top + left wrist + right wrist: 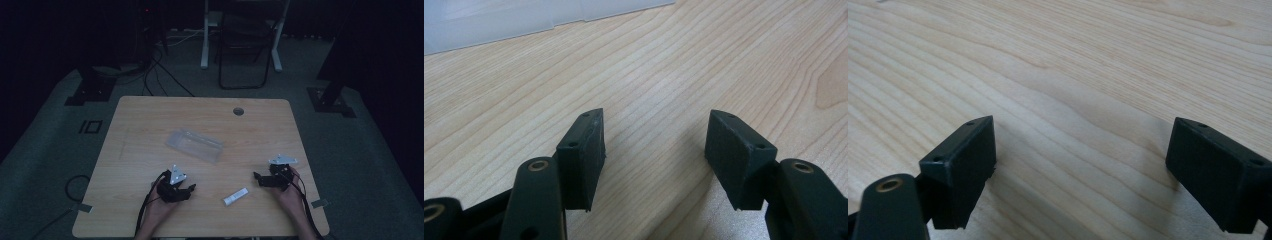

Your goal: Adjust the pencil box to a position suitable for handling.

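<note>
A clear plastic box (195, 145) lies near the middle of the wooden table (150, 120); its pale edge (499, 22) crosses the top left of the left gripper view. A small white tube (235, 196) lies near the front edge between the two hands. My left gripper (191, 190) rests low at the front left, open, with bare wood between its pads (583, 157). My right gripper (256, 176) sits at the front right, to the right of the tube, open wide over bare wood, its pads (965, 167) far apart.
A round cable hole (238, 111) sits near the table's far edge. Beyond the table stand a dark chair (245, 45) and white desk legs (205, 35), with cables on the grey floor (40, 150).
</note>
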Available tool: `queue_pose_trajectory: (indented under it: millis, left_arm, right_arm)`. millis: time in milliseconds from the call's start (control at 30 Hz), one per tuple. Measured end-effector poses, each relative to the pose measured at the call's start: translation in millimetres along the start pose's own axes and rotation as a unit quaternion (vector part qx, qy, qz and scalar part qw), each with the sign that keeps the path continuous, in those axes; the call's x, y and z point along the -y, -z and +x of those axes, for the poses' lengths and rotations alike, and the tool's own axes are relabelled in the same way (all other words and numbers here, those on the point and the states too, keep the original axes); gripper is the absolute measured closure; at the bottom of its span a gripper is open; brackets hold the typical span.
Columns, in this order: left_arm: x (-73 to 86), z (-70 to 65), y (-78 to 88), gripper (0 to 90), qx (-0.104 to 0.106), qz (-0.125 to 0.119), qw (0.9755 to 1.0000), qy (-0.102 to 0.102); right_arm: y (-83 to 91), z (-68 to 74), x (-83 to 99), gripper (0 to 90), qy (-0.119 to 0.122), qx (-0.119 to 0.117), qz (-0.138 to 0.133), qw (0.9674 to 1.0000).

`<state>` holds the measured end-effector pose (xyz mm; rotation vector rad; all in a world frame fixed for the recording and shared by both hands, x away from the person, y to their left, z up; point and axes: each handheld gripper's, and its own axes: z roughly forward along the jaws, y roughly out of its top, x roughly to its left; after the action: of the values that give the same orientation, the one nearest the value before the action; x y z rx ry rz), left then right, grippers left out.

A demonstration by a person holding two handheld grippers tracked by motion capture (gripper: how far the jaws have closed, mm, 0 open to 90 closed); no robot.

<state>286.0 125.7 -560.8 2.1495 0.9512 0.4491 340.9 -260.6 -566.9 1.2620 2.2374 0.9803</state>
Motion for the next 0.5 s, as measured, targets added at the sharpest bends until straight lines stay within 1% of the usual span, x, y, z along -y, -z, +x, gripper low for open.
queue_pose_trajectory:
  millis: [100, 167, 200, 233, 300, 367, 500]
  left_arm:
    - [-0.8, -0.3, -0.6, 47.1, 0.008, -0.002, 0.9999, -0.009]
    - [-1.5, -0.4, -1.2, 49.6, 0.009, -0.003, 0.9999, -0.012]
    - [-3.1, -0.9, -2.3, 50.4, 0.008, -0.002, 0.9998, -0.017]
    - [-6.9, -1.9, -3.9, 50.5, 0.004, 0.003, 0.9996, -0.027]
    - [-11.9, -2.3, -4.6, 51.1, 0.005, 0.002, 0.9993, -0.038]
    - [-17.7, -2.4, -5.8, 52.3, 0.010, 0.000, 0.9991, -0.042]
    - [-29.9, -2.2, -12.7, 57.6, 0.011, 0.001, 0.9985, -0.054]
  right_arm:
    - [0.0, 0.0, 0.0, 12.6, 0.000, 0.000, 0.000, 1.0000]
    - [0.0, 0.0, 0.0, 12.6, 0.000, 0.000, 0.000, 1.0000]
    - [0.0, 0.0, 0.0, 12.6, 0.000, 0.000, 0.000, 1.0000]
    - [0.0, 0.0, 0.0, 12.6, 0.000, 0.000, 0.000, 1.0000]
    - [0.0, 0.0, 0.0, 12.6, 0.000, 0.000, 0.000, 1.0000]
    - [0.0, 0.0, 0.0, 12.6, 0.000, 0.000, 0.000, 1.0000]
    - [0.0, 0.0, 0.0, 12.6, 0.001, 0.000, 0.000, 1.0000]
